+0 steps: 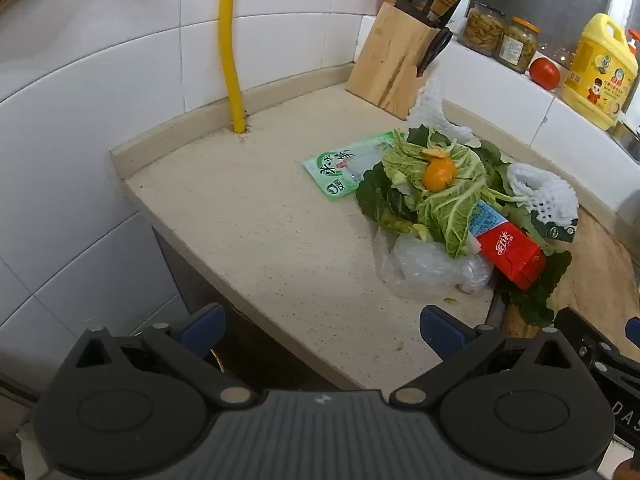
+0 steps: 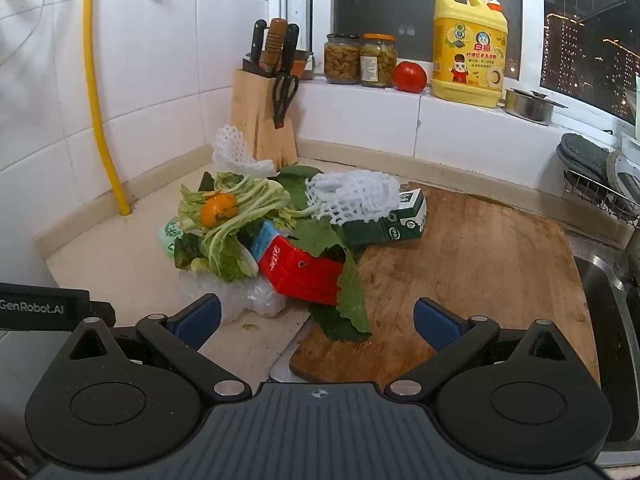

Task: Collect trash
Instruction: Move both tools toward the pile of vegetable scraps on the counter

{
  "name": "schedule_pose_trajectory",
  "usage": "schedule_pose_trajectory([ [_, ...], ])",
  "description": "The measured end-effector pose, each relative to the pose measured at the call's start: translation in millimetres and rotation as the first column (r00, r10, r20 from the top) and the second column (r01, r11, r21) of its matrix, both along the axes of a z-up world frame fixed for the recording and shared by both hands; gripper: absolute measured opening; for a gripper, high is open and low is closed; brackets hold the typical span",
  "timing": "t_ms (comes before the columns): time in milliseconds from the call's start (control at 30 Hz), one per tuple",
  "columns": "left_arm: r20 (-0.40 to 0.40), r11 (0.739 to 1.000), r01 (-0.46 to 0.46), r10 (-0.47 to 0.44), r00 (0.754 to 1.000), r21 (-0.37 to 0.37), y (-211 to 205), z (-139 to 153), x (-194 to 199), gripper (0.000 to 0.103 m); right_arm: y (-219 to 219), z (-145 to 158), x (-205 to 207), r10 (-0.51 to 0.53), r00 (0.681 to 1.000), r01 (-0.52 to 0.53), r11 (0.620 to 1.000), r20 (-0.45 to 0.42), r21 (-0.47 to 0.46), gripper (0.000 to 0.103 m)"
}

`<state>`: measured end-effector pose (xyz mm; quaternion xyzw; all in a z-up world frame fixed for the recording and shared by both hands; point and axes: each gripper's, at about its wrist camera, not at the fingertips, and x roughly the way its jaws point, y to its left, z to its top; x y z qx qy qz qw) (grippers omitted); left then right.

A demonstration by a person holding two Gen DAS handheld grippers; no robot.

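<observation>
**One trash heap, two wide-open claws**

You are looking at one beige speckled stone counter (image 2: 120, 264) in a corner of white glossy tiles, with a dark night window above the sill. One worn wooden cutting board (image 2: 480, 272) lies on it, and the trash heap (image 2: 272, 236) straddles the board's left edge, in front of the one wooden knife block (image 2: 260, 120).

Counted within the heap, from big to small:
- a loose bundle of green cabbage leaves (image 1: 436, 196), crinkled and veined, at the middle of the heap
- two white foam fruit nets (image 2: 352, 196), one on the heap's right, one (image 2: 236, 154) standing just in front of the knife block
- one crumpled clear plastic bag (image 1: 432, 268) on the near side of the heap
- one red carton (image 2: 304, 272), boxy, tilted under the leaves
- one dark green carton (image 2: 394, 220) on the board, under the right net
- one flat green packet (image 1: 344, 168) on the heap's left
- one orange peel (image 1: 439, 174) on top

Right of the knife block, on the sill, you have one yellow detergent jug (image 2: 468, 52), two glass jars (image 2: 342, 60) and one tomato (image 2: 409, 77).

Your left gripper (image 1: 320, 332) and right gripper (image 2: 316, 320) both stand released, jaws wide with nothing between them, near the heap but apart from it
</observation>
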<state>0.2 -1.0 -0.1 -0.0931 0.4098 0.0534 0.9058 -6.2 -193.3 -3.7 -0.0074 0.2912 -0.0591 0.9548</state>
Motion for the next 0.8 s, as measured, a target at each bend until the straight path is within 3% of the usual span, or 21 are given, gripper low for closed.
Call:
schedule_pose_trajectory([
  [133,0.010,1.000,-0.006,0.006,1.000,0.016,-9.4,-2.2,-3.3,0.100,0.9,-0.3,2.3,0.005,1.000,-0.005,1.000,0.007,-0.006,0.103],
  [167,0.007,1.000,-0.001,0.001,1.000,-0.017,-3.3,-4.7,-3.4,0.100,6.0,0.4,0.6,0.006,1.000,-0.005,1.000,0.009,-0.026,0.103],
  [333,-0.007,0.999,0.014,-0.014,1.000,-0.047,3.7,-4.4,-5.6,0.100,8.9,4.1,-4.1,0.012,1.000,-0.011,0.999,0.014,-0.031,0.103],
  [800,-0.013,0.995,0.050,-0.052,0.999,-0.086,9.7,-5.8,-13.6,0.100,15.6,5.4,-7.4,-0.018,1.000,0.019,0.998,0.014,-0.066,0.103],
])
